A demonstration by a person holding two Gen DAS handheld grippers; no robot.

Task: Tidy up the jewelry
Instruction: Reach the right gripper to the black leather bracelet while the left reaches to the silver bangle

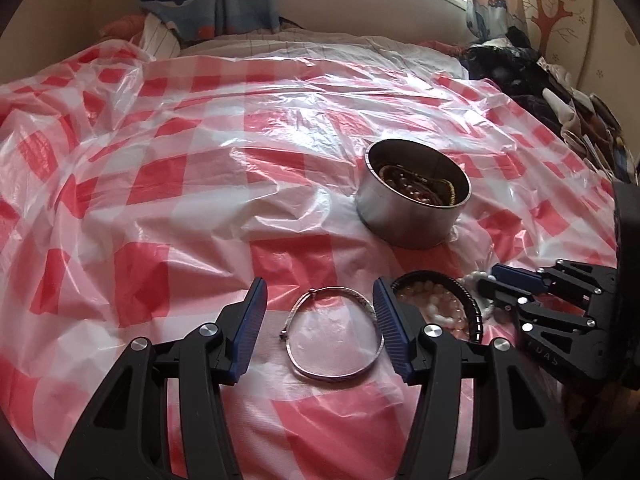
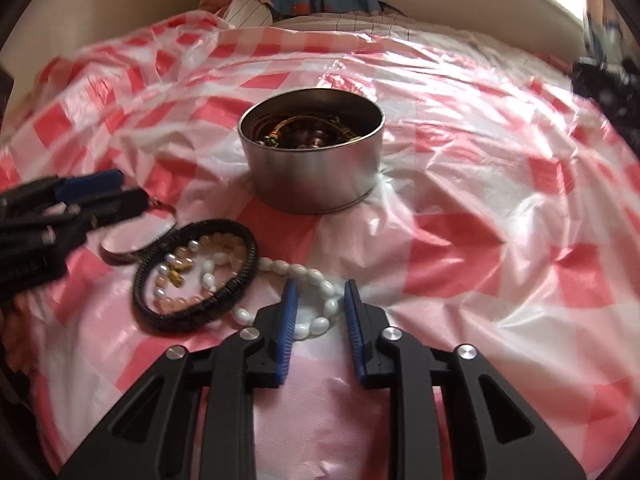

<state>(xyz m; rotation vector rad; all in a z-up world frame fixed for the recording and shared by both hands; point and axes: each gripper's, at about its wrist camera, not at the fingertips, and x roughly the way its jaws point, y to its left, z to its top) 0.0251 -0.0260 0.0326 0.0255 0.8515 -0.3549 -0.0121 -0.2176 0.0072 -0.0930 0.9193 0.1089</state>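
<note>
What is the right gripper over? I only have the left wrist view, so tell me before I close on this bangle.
Observer: The right gripper has its jaws open astride a white oval-bead strand, not clamping it.
Operator: Tell me where that strand runs.
Observer: It trails left to the black bracelet, with more white beads inside its ring.
Operator: Say what else lies in that ring.
Observer: There are small pearls and a gold charm.
</note>
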